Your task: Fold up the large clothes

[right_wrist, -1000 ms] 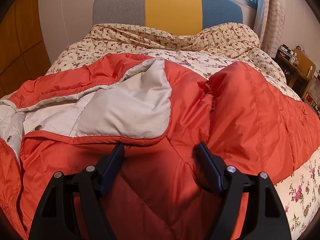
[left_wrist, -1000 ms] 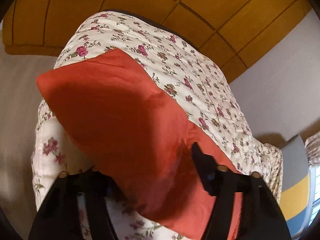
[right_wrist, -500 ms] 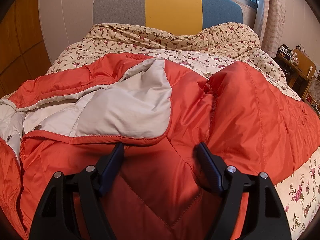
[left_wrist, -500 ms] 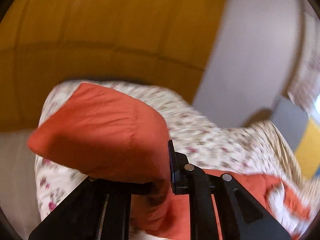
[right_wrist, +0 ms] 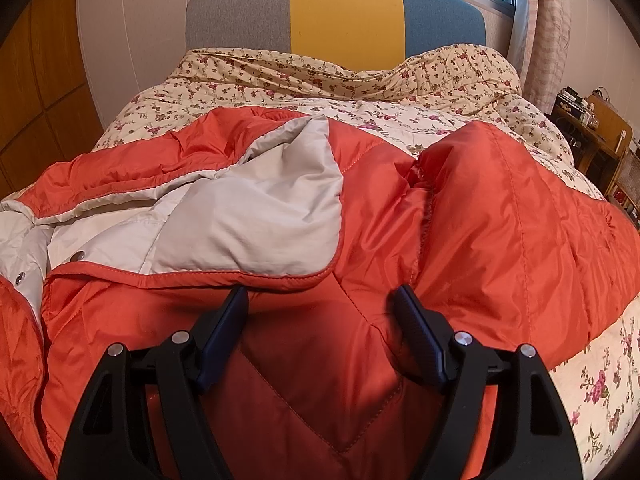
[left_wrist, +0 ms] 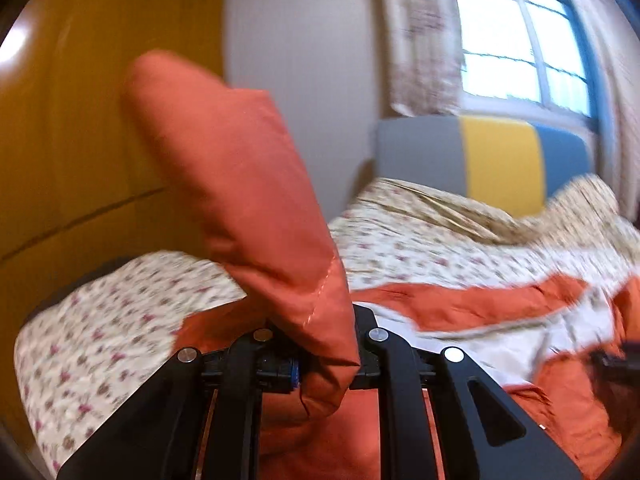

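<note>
In the left wrist view, wooden wall panelling fills the nine o'clock side. The left tongs are clamped tight on a fold of the orange jacket; the pinched sleeve-like flap rises from between the jaws towards eleven o'clock, standing above the flowered bedspread. At two o'clock sit the grey, yellow and blue headboard and a window with a curtain beside it. The rest of the jacket lies flat on the bed towards four o'clock, blurred.

In the right wrist view, the jacket spreads across the near half of the bed, its pale grey lining turned open at ten o'clock, with snap buttons on the lining near nine o'clock. The right tongs stand wide open at six o'clock, pointing down at the quilted orange body of the jacket; fabric lies between the jaws but the pads do not pinch it. The jacket's puffy right sleeve bulges at three o'clock, and a cluttered wooden side table stands beyond the bed near two o'clock.
</note>
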`<state>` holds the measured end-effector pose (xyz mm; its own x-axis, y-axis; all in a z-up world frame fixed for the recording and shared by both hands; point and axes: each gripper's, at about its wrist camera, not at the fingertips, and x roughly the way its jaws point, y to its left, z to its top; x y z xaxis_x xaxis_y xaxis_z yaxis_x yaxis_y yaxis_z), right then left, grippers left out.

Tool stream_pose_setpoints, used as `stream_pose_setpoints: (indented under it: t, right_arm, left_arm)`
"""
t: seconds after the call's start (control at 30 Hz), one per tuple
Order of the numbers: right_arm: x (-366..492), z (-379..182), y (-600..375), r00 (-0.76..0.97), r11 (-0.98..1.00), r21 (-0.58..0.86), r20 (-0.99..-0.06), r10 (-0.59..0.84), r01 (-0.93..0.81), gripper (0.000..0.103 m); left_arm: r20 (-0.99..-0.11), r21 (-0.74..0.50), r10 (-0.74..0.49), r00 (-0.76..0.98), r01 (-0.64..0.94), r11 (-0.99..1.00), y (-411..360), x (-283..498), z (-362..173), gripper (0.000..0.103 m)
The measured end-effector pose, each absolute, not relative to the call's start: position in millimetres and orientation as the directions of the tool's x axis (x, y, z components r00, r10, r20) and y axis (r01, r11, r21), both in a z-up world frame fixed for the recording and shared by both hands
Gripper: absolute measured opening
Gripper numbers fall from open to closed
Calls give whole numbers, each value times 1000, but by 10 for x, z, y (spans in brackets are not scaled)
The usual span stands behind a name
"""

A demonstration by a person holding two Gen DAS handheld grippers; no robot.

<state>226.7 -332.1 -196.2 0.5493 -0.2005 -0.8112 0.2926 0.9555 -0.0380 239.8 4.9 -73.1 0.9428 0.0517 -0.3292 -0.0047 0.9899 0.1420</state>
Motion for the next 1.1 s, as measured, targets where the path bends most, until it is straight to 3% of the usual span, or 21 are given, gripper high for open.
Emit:
stream_pose_setpoints:
  t: [0.27, 0.43, 0.6, 0.73, 0.77, 0.83, 0.87, 0.9, 1.1]
  right_arm:
    - [2264, -1962, -3335, 550, 956, -35, -811, -198, 293, 75]
    - [2262, -1968, -3339, 550, 956, -31, -812, -195, 292, 76]
    - [2268, -1966, -3315, 550, 956, -27, -813, -192, 293, 77]
    - [2262, -1970, -3325, 551, 956, -26, -813, -190, 292, 77]
    - [2264, -1974, -3316, 550, 956, -24, -814, -189, 292, 77]
    - [2260, -1978, -3332, 550, 956, -21, -814, -186, 293, 77]
    - [2258, -1977, -3337, 551, 956, -21, -814, -186, 292, 77]
    - [2260, -1978, -3330, 551, 956, -21, -814, -186, 292, 77]
    - [2187, -1924, -3381, 578, 950, 4, -795, -186, 311, 76]
  left_arm:
    - [-442, 323, -95, 892, 257, 911, -811, 2445, -1111, 14]
    - [-462, 480, -175, 869, 412, 774, -1265, 2265, -1399, 14]
    - [-558, 537, -178, 810, 516, 667, -1429, 2293, -1736, 14]
    - [-565, 588, -144, 812, 519, 621, -1532, 2299, -1798, 15]
    - [-559, 591, -146, 816, 516, 620, -1525, 2291, -1785, 23]
    - [-562, 555, -198, 803, 544, 629, -1517, 2202, -1691, 57]
    - [-551, 535, -229, 802, 551, 641, -1496, 2139, -1616, 86]
    - [-516, 508, -279, 810, 552, 661, -1435, 2051, -1484, 93]
    - [-474, 296, -354, 806, 524, 799, -994, 1933, -1046, 93]
